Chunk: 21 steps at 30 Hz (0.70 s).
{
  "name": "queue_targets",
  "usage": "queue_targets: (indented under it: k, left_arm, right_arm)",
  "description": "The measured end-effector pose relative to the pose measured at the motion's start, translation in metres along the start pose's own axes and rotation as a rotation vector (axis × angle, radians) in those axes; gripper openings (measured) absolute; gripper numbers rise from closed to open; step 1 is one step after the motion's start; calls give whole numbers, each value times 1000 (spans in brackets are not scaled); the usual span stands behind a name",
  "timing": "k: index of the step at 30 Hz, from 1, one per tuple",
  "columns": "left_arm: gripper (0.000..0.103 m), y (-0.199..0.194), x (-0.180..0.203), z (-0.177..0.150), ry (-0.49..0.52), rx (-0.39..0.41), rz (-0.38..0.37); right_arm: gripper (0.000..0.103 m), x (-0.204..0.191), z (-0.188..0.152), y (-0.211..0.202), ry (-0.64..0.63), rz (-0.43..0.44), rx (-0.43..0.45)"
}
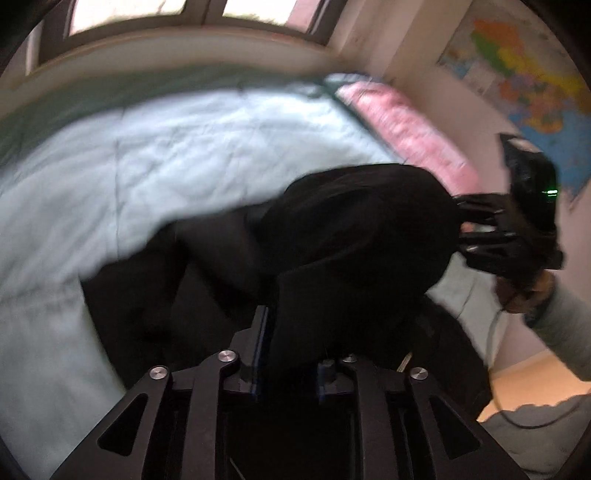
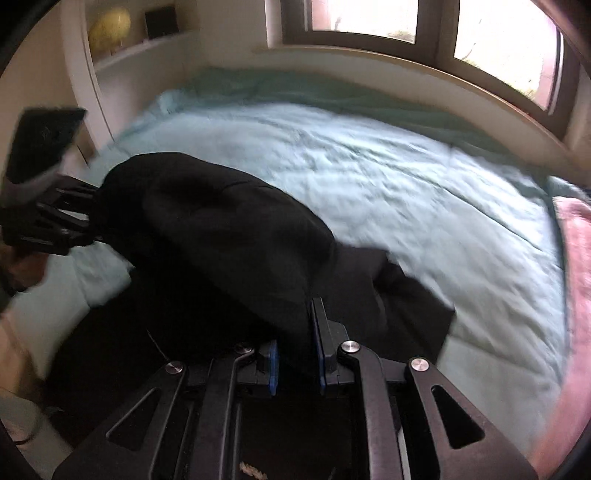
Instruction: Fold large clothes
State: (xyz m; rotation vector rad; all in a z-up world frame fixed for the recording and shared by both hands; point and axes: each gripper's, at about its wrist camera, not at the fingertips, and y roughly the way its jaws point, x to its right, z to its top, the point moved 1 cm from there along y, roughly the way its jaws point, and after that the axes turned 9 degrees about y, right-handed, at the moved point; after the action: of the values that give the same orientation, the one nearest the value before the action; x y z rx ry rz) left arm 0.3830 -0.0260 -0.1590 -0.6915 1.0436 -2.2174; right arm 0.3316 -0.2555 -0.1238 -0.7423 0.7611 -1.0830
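A large black garment (image 1: pixel 351 229) hangs bunched above a bed with a pale blue-green quilt (image 1: pixel 147 155). My left gripper (image 1: pixel 291 347) is shut on one edge of the garment close to the camera. My right gripper (image 1: pixel 461 229) shows at the right in the left wrist view, shut on the garment's other end. In the right wrist view the garment (image 2: pixel 221 236) stretches from my right gripper (image 2: pixel 295 339), shut on it, to my left gripper (image 2: pixel 92 218) at the left edge. The lower part of the cloth trails onto the quilt (image 2: pixel 369 177).
A pink blanket (image 1: pixel 402 125) lies along the bed's right side by a wall with a coloured map (image 1: pixel 528 85). A window (image 2: pixel 406 22) and sill run behind the bed. A shelf with a yellow ball (image 2: pixel 110 26) is at the far left.
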Motion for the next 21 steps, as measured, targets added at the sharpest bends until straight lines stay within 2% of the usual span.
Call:
queue_targets:
  k: [2, 5, 7, 10, 12, 13, 14, 15, 16, 18, 21]
  left_arm:
    - [26, 20, 2, -23, -37, -57, 44]
    - [26, 41, 5, -61, -77, -142, 113]
    - [26, 39, 8, -79, -102, -174, 103]
    - [26, 19, 11, -97, -135, -197, 79]
    - [26, -5, 9, -90, -137, -159, 103]
    - [26, -15, 7, -81, -141, -128, 108]
    - [26, -28, 4, -66, -155, -70, 103]
    - [27, -39, 1, -48, -169, -7, 82]
    - [29, -43, -3, -33, -179, 35, 62]
    - [47, -45, -12, 4, -233, 129, 2]
    - [50, -16, -26, 29, -335, 166, -126]
  right_arm:
    - [20, -6, -28, 8, 12, -49, -43]
    - [21, 0, -62, 17, 63, -69, -108]
    - [21, 8, -84, 12, 114, -93, -157]
    - [24, 23, -98, 2, 214, -48, -186]
    - [26, 35, -91, -16, 259, -12, -181]
    - [29, 36, -81, -23, 272, 8, -162]
    - [36, 34, -67, -28, 285, 35, -137]
    - [43, 31, -50, -32, 296, 69, -108]
    - [55, 26, -32, -35, 305, 97, -78]
    - [56, 15, -4, -37, 306, 118, -22]
    - [56, -3, 33, -6, 308, 119, -27]
